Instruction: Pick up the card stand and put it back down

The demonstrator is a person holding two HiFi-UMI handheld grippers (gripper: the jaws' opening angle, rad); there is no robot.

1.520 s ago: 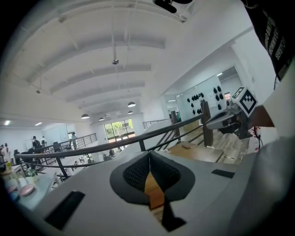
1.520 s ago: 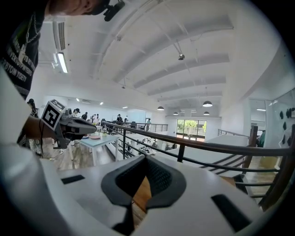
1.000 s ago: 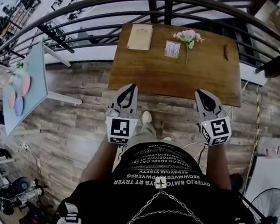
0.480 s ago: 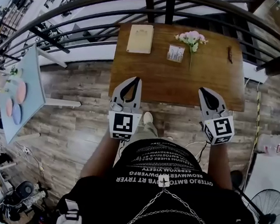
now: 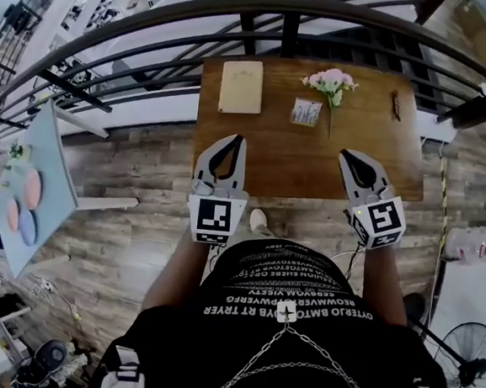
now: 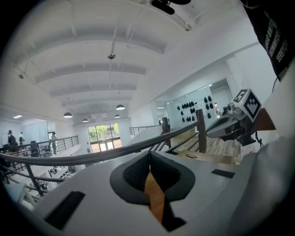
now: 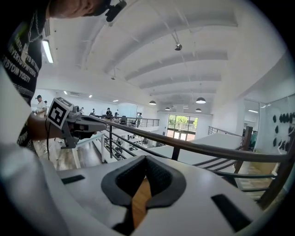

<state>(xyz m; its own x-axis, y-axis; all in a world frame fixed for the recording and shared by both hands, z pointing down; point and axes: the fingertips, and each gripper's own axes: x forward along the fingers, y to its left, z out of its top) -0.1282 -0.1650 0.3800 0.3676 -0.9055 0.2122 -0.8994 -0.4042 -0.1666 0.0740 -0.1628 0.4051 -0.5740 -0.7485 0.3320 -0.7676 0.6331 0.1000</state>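
Card stand (image 5: 305, 112) beside flowers (image 5: 331, 78), well ahead of closed, empty left tongs (image 5: 234, 139) and right tongs (image 5: 348, 157)

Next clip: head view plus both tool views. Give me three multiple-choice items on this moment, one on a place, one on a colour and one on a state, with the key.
1. Where on the table is the card stand?
A. Between the beige pad and the flowers
B. At the near edge
C. Under the pad

2. What colour are the flowers?
A. Blue
B. Pink
C. Orange

3. How do the left tool and right tool stand?
A. Both wide open
B. One clamps the card stand
C. Both shut, empty

Key: 1 A, the head view shows it between them. 2 B, the petals are pale pink. 3 C, each tool's own view shows its pads meeting with nothing between.
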